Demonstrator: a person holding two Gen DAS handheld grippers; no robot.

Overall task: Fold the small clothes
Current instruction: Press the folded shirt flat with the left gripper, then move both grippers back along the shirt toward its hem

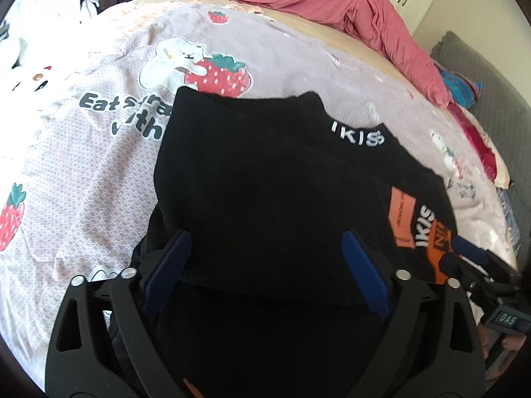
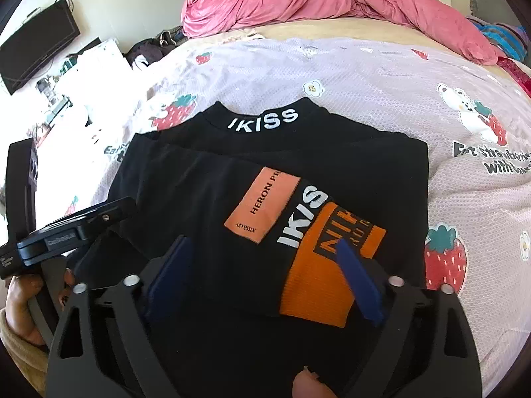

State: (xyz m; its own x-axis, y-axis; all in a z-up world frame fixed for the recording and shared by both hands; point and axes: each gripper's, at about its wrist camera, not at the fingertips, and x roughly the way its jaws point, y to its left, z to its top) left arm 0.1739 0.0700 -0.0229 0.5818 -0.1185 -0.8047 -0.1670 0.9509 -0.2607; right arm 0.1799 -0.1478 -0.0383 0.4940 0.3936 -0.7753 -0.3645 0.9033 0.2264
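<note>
The right gripper and left gripper are both standing spread wide over the near edge of the folded black shirt, pinching nothing. The shirt is lying on the strawberry bedsheet. A fingertip could be catching the orange cuff when lifting, pulling the fold open.

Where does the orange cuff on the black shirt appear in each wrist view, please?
Left wrist: the orange cuff sits at the lower right, near the shirt's right edge, beside the right gripper.
Right wrist: the cuff is at lower centre, between the open fingers of the right gripper.
Shared landmark: the white collar lettering above the cuff.
</note>
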